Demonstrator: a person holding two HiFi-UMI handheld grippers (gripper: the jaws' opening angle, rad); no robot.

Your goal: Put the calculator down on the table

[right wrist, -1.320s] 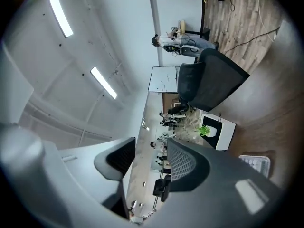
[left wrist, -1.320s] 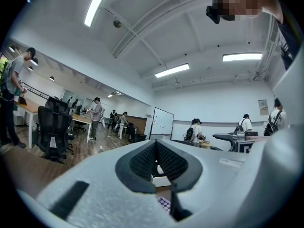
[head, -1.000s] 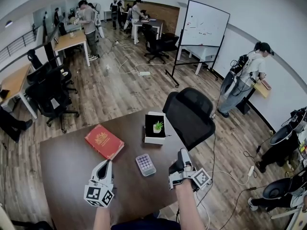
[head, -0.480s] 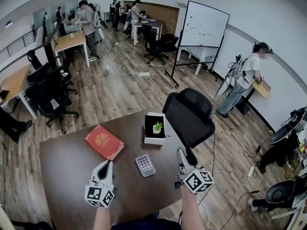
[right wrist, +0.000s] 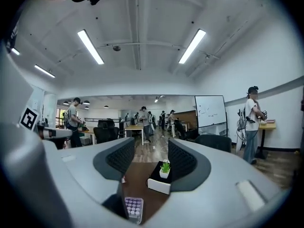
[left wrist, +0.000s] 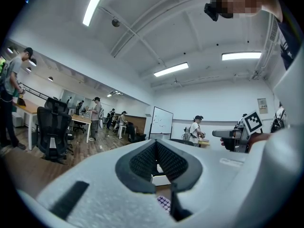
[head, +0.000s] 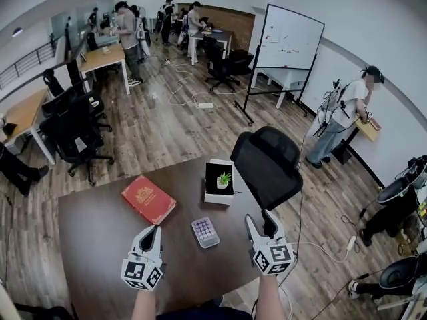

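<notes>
Grey tools with nothing in them, and the calculator lies flat on the surface.

Our left tool (left wrist: pixel 155 144) has its tips pressed together and holds nothing. Our right tool (right wrist: pixel 151 148) is spread wide and holds nothing too. The calculator (head: pixel 205 232) rests on the brown surface (head: pixel 93 225) between the two tools, touching neither, so we think the job is done. It looks small, thin and hard, so we guess it is light and will not bend. Its smooth case could slip, and its little keys could get pushed. If we had to lift it, we would pinch its two long side edges, not the keys. Farther out are a white box with a small plant (head: pixel 220 182) and a red book (head: pixel 148 199).
</notes>
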